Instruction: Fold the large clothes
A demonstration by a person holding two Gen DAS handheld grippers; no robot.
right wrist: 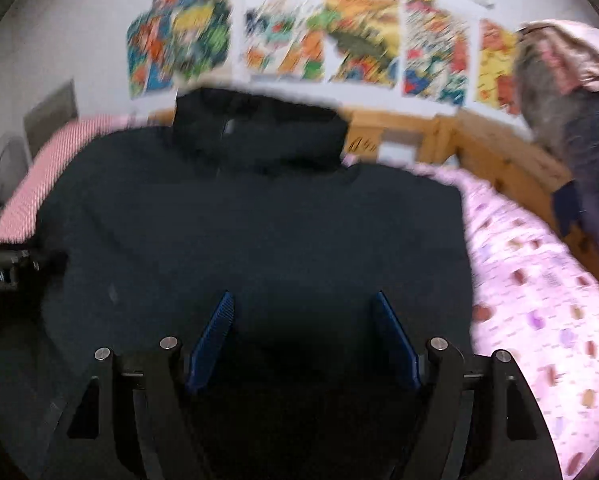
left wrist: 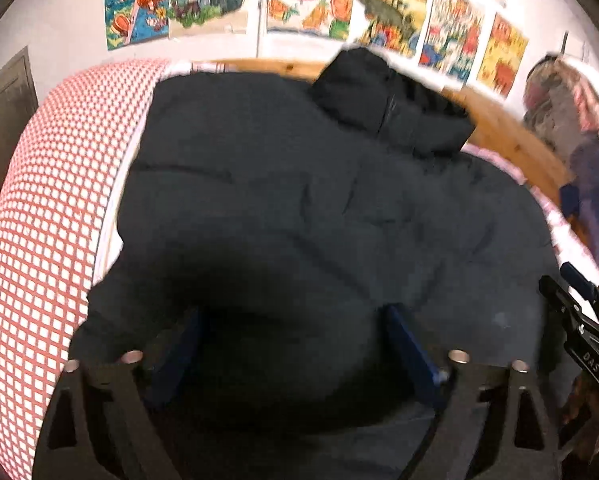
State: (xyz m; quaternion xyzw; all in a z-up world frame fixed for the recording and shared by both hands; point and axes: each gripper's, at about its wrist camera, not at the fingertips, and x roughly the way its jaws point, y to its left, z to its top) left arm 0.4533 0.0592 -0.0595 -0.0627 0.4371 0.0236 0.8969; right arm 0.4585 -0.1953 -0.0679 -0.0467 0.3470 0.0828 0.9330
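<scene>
I see the black jacket (left wrist: 283, 200) lying lengthwise ahead, hood (left wrist: 391, 96) farthest away. My left gripper (left wrist: 291, 344) and right gripper (right wrist: 303, 336) both hover spread over its near hem, equally near.

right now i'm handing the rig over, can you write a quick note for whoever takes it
Left gripper: open, empty, low over the near part of the black jacket.
Right gripper: open, empty, also over the jacket's near edge.
Jacket lies spread on the bed, hood toward the wooden bed frame; red checked cover at its left, pink patterned sheet at its right.
Done: it looks laid out; whether the sleeves are tucked in cannot be told.
Left: probably grip the near hem and fold it toward the hood.
</scene>
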